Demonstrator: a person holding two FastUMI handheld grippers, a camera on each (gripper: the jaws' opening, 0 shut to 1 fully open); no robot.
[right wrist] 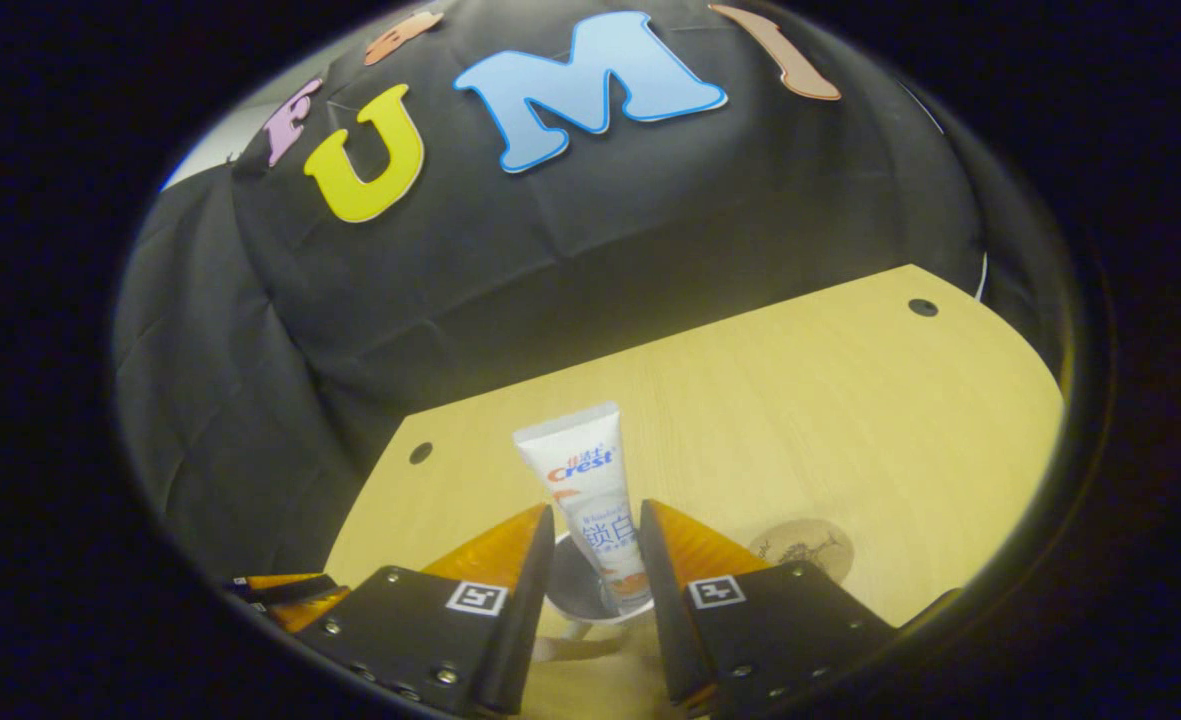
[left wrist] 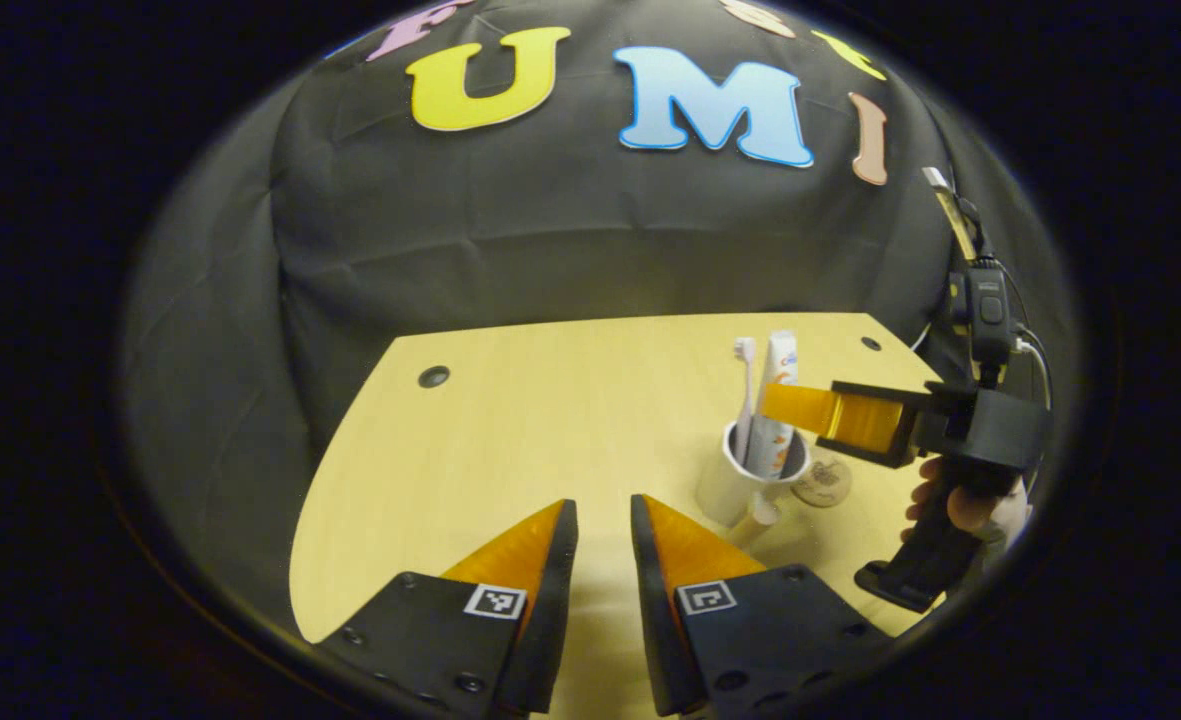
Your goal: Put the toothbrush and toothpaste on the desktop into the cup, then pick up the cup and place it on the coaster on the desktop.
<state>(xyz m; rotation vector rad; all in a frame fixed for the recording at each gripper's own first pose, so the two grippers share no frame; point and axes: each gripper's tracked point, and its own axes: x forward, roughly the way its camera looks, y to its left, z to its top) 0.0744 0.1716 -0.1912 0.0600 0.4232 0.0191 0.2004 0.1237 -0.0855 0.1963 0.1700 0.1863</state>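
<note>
Standing in one cup (left wrist: pixel 740 480): one toothbrush (left wrist: pixel 745 395), one toothpaste (left wrist: pixel 776 400).

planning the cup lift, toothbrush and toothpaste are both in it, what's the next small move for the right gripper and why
Probably lower the right gripper and close on the cup. The toothbrush and toothpaste already stand in it, the open fingers sit above its rim, and the coaster lies bare beside it.
</note>
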